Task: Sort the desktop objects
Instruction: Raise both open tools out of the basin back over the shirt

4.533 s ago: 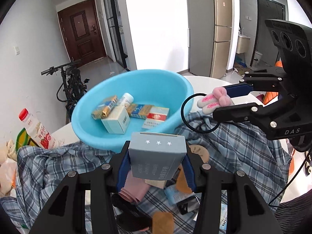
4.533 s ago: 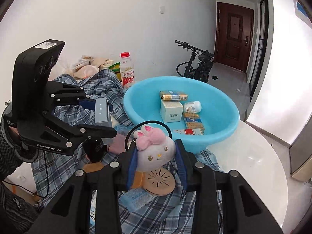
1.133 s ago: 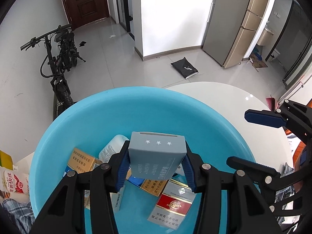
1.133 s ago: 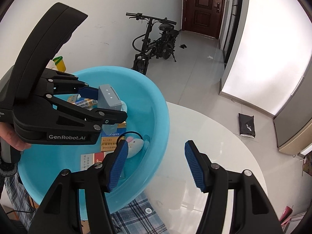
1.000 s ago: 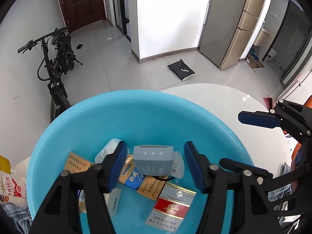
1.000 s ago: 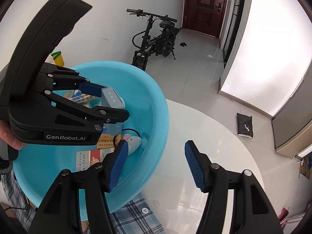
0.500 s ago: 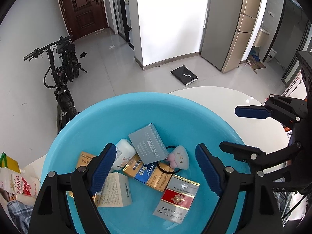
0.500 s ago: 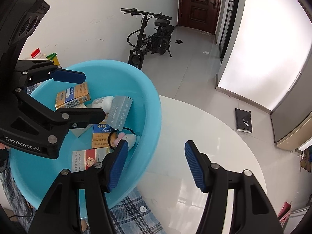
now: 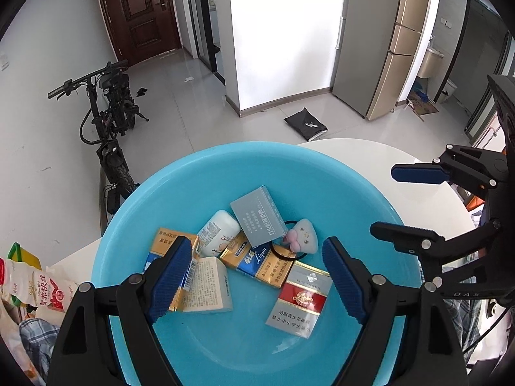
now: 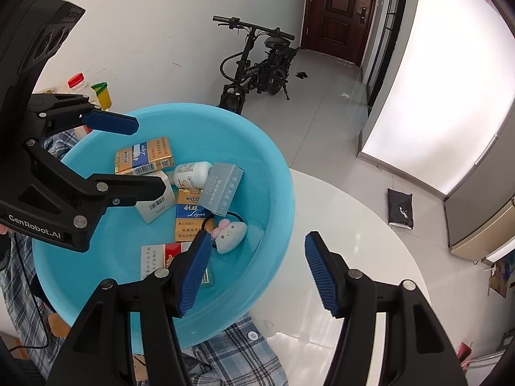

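— What lies in the blue basin (image 9: pixel 360 189)?

— A grey box (image 9: pixel 259 220) rests tilted near the far wall, propped on a gold-and-blue pack (image 9: pixel 262 262). Touching its right corner is a plush hair tie (image 9: pixel 302 237), pale with a pink bow, its black loop under the box's edge.

— And to the left?

— A white bottle (image 9: pixel 219 233) on its side, just beside the grey box. In front of it a white carton (image 9: pixel 209 284), and a second gold pack (image 10: pixel 145 156) towards the left wall.

— Nearer the front rim?

— A red-and-white cigarette pack (image 9: pixel 301 300), flat, face up, right of the basin's middle.
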Available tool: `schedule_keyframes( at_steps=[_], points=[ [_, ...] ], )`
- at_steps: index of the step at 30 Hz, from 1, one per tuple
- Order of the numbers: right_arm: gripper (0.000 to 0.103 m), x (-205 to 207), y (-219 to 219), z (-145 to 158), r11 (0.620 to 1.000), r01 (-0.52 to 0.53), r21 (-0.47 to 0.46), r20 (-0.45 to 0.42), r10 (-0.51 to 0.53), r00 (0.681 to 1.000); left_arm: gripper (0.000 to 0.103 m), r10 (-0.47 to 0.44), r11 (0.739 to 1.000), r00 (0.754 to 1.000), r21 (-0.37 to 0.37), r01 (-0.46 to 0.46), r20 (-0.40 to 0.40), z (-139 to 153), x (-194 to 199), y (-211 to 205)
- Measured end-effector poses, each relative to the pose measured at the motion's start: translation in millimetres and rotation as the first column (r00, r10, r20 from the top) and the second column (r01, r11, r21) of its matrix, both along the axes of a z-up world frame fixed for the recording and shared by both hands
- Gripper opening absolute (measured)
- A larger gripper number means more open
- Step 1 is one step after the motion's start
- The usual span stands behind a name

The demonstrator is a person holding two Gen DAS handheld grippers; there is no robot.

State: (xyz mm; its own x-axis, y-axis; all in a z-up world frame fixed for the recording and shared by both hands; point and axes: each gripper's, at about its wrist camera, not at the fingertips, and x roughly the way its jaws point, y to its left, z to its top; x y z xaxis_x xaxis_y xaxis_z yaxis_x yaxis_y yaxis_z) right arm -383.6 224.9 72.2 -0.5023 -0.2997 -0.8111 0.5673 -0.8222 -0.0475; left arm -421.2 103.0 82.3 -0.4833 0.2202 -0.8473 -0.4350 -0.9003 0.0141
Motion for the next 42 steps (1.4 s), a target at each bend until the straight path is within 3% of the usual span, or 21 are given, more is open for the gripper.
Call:
schedule_keyframes(
  at_steps=[8,14,17,21,26,38,42],
  points=[
    [0.059,20.0,-5.5,12.1,0.999,-0.028,0.016,-0.017,0.029,0.999,0.085,-0.011,1.000,1.000,-0.005,0.010,-0.022,15.4,37.9,-22.8],
    [0.059,39.9,-13.5,19.6,0.998,-0.060,0.024,-0.024,0.060,0.998,0.085,0.045,0.999,0.999,-0.007,-0.046,-0.028,26.2,70.4,-44.0],
    [0.059,53.3,-13.3,21.5,0.999,-0.042,0.015,-0.045,0.043,0.998,0.085,0.092,0.996,0.995,0.013,-0.092,-0.038,33.7,84.6,-58.8],
    [0.059,71.2,-4.0,22.9,0.999,-0.015,-0.043,-0.031,0.014,0.999,0.085,0.097,0.995,0.993,0.004,-0.097,-0.062,41.6,107.4,-71.8],
    [0.059,96.8,0.0,23.1,0.999,-0.038,-0.038,-0.039,0.036,0.999,0.085,0.081,0.997,0.994,-0.001,-0.082,-0.067,45.5,142.3,-84.0],
    [0.059,160.5,21.9,11.9,0.995,-0.085,-0.061,-0.030,0.084,0.996,0.085,0.058,0.998,0.996,0.015,-0.057,-0.074,29.4,229.5,-110.8],
    [0.061,175.7,17.5,2.0,0.993,-0.115,-0.035,-0.035,0.113,0.993,0.085,0.095,0.995,0.988,-0.007,-0.096,-0.123,15.5,249.7,-115.9]
  ],
)
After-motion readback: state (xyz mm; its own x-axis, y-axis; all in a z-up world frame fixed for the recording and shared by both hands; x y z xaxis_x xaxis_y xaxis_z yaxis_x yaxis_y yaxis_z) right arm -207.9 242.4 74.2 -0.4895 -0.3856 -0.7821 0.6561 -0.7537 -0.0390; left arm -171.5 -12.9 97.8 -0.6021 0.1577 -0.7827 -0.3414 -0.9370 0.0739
